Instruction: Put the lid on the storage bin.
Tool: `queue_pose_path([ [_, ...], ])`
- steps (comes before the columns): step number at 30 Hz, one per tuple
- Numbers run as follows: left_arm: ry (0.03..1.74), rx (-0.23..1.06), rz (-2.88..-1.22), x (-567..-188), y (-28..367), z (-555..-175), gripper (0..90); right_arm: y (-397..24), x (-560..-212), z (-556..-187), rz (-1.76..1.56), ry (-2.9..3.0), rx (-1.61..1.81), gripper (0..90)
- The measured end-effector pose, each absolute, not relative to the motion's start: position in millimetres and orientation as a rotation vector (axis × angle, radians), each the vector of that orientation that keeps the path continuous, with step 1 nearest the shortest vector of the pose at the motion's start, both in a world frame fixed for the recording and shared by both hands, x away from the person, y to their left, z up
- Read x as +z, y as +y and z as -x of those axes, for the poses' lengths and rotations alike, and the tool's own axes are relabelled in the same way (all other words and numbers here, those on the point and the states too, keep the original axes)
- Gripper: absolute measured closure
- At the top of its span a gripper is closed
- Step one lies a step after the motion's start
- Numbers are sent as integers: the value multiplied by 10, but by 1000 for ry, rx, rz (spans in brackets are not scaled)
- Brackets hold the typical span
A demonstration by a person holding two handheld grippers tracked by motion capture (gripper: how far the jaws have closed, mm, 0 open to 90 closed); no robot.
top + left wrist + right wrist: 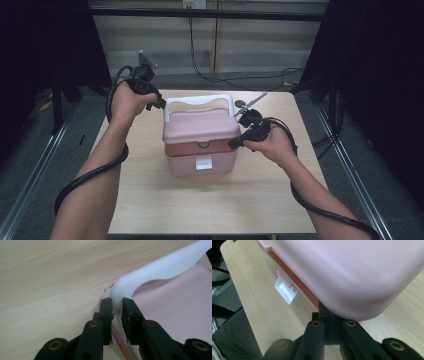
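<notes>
Pink box point(200, 142) with white handle point(199, 101), mid-table point(150, 200).
Left gripper point(117, 308) pinching the handle's left end; right gripper point(329, 315) pressed together under the lid's point(352, 272) right edge, tips hidden. White latch point(286, 291) hanging open in front.

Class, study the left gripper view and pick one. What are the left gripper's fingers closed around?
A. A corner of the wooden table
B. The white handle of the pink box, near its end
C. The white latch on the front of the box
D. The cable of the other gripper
B: in the left gripper view the left gripper has a finger on either side of the white handle, just where it curves down to the pink box.
</notes>
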State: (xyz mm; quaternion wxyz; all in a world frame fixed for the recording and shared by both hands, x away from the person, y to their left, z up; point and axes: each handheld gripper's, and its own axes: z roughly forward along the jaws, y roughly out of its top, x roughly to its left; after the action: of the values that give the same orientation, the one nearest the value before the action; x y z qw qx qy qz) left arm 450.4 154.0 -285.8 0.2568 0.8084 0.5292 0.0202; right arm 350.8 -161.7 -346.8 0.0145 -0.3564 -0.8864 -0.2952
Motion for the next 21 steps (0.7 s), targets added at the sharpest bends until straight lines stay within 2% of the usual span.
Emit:
queue_pose_path([
  [9,1449,58,-2193,-2901,1625,-4461,752,-1613,-3485,-3483,1104,-2757,-919,900],
  [21,1465,55,-2183,-2997,1691,-4421,661,-1647,-3500,-3451,1106,-2766,-910,900],
])
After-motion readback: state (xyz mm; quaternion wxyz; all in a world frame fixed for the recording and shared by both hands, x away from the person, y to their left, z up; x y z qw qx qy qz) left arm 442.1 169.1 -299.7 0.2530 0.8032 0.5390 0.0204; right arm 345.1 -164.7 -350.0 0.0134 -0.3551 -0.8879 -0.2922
